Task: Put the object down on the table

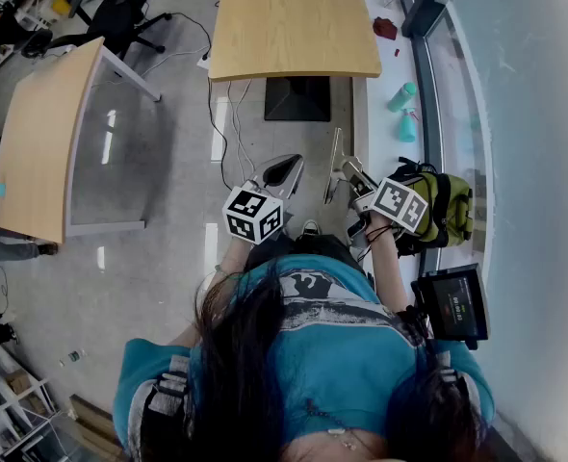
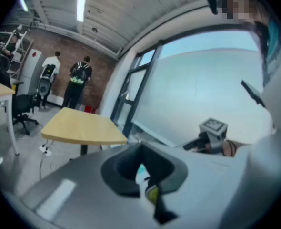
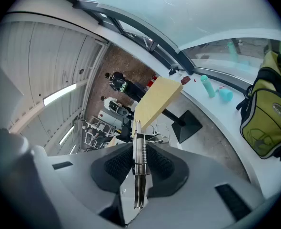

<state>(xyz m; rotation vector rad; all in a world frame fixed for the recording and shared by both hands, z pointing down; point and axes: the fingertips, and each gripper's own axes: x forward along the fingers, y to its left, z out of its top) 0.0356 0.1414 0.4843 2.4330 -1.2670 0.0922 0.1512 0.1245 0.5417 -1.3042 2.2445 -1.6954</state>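
Note:
A thin metal tool with a coil spring point(image 3: 139, 166) stands upright between the ribbed pads of my right gripper point(image 3: 139, 163), which is shut on it. From the head view the tool point(image 1: 336, 165) sticks forward from the right gripper point(image 1: 349, 175), held in the air above the floor. The light wooden table point(image 1: 294, 27) lies ahead, beyond both grippers, and shows as the wooden table point(image 3: 157, 99) past the tool. My left gripper point(image 1: 282, 171) is level with the right one and to its left. Its jaws point(image 2: 143, 168) stand together with nothing in them.
A yellow-green backpack point(image 1: 448, 205) and teal bottles point(image 1: 402, 96) sit on the white ledge along the window at right. A second wooden table point(image 1: 43, 142) and an office chair point(image 1: 120, 17) stand at left. Cables run on the floor near the table's black base point(image 1: 296, 97). Two people point(image 2: 78, 80) stand far back.

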